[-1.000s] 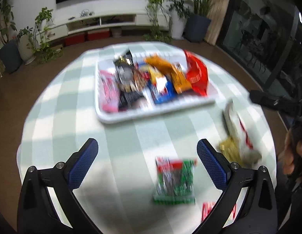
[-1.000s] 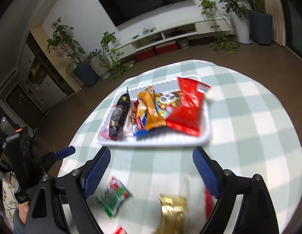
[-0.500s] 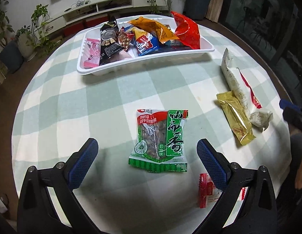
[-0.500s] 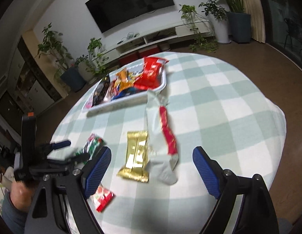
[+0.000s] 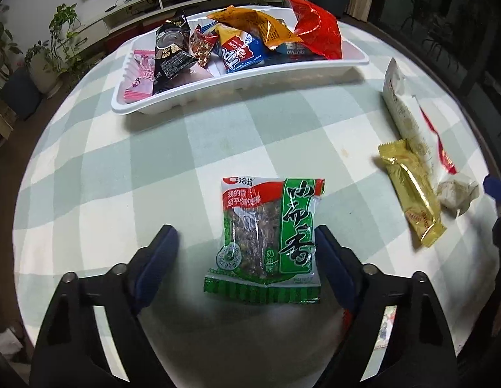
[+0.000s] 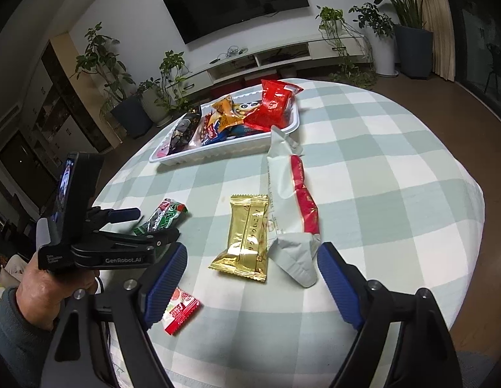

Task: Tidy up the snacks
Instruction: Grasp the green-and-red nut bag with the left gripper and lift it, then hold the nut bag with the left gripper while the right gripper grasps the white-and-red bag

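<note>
A green snack packet (image 5: 269,236) lies flat on the checked tablecloth between the open jaws of my left gripper (image 5: 245,242); it also shows in the right wrist view (image 6: 161,216). A gold packet (image 6: 245,236) and a long white and red packet (image 6: 290,200) lie between the open jaws of my right gripper (image 6: 252,265). A small red and white packet (image 6: 180,312) lies by my right gripper's left finger. The white tray (image 5: 282,76) at the far side holds several snack bags.
The round table's edge (image 6: 473,226) drops off close on the right. The hand-held left gripper body (image 6: 88,226) stands at the left of the right wrist view. A TV cabinet and potted plants (image 6: 172,77) stand beyond the table.
Both grippers have come down and forward towards the table. The green packet now lies between my left jaws, and the gold and white packets now lie between my right jaws.
</note>
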{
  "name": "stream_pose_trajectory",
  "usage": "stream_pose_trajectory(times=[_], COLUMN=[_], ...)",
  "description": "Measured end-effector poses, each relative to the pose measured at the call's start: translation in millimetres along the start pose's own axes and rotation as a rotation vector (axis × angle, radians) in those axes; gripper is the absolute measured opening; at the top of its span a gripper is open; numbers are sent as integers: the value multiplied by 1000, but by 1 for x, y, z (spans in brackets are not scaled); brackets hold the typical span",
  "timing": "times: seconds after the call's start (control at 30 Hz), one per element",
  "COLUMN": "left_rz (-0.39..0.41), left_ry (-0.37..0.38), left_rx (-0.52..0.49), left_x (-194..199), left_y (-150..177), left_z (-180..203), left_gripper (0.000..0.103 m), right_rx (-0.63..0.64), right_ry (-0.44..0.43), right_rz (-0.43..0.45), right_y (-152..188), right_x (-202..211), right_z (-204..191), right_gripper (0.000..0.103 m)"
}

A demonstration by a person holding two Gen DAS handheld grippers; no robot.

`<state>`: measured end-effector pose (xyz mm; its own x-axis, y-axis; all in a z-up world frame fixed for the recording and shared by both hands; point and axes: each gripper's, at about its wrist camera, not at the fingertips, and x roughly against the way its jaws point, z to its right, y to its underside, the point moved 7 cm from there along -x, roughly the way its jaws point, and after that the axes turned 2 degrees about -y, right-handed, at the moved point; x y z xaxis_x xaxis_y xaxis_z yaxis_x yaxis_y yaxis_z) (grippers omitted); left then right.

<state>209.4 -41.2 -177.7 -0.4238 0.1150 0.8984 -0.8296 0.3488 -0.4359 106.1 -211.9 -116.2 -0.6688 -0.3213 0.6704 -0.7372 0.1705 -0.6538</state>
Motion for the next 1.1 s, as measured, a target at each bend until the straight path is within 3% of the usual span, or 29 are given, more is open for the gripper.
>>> stream_pose_trajectory(times=[0.03, 0.17, 0.3, 0.6, 0.87, 1.1], left_rz=[2, 15, 27, 45, 83, 55], left_ry=[6, 34, 51, 103, 162, 142], left_rx=[4, -10, -3, 23, 87, 64], left_x=[0, 2, 4, 14, 34, 33], left_y=[-1, -4, -4, 5, 20, 26], left_z=[-1, 3, 2, -5, -18, -17], left_gripper=[76, 49, 41, 32, 23, 26], right_rx=[-1, -3, -4, -7, 19, 82], right_ry=[0, 0, 1, 9, 77, 120], right_rz=[0, -7, -11, -22, -71, -154], right_y=[0, 2, 4, 4, -12, -21], right_x=[0, -2, -3, -6, -14, -36], right_z=[0, 0, 0, 3, 19, 19], right_gripper=[85, 85, 82, 75, 63, 59])
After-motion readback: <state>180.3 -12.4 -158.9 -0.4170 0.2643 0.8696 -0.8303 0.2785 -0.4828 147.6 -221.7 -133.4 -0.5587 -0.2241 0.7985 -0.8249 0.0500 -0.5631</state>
